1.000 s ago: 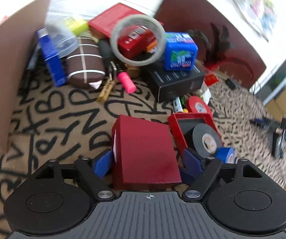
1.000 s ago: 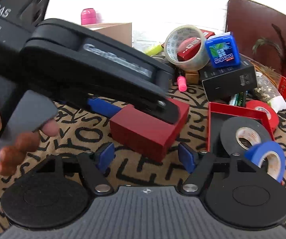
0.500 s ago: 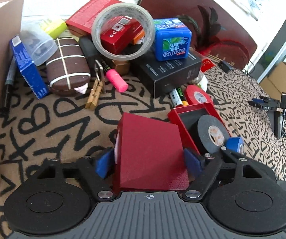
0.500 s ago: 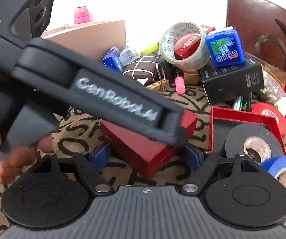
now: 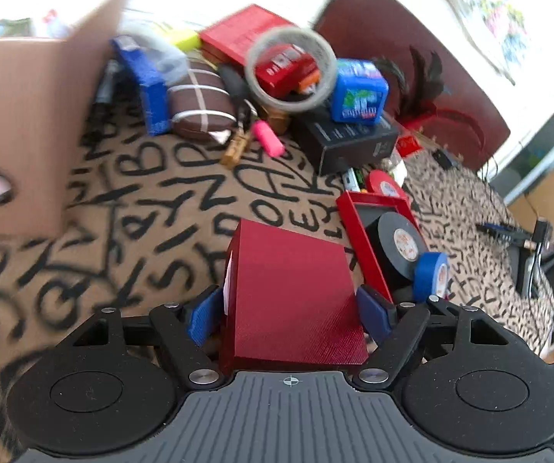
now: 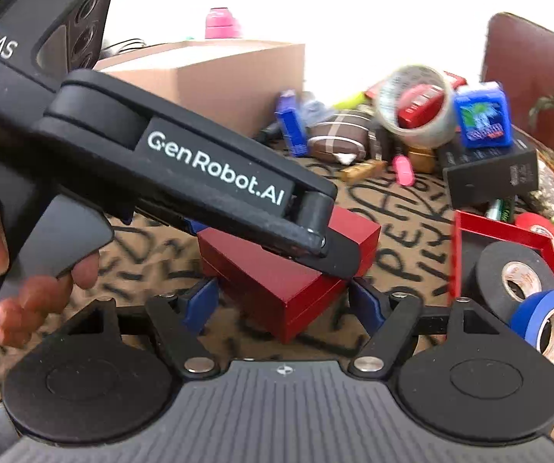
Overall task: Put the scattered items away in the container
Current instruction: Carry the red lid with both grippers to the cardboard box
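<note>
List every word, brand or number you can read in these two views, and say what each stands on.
"GenRobot.AI": side of the left tongs.
"DAS": its housing, with small print below that is too small to be sure of.
Blue mint box, black box, tape roll cores: print blurred, unreadable.
Patterned cloth: loose painted letters, no words.

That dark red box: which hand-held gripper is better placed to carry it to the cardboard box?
The left hand-held gripper: its blue pads already clamp the red box. The right hand-held gripper is open, holding nothing. The cardboard box stands on the left.
</note>
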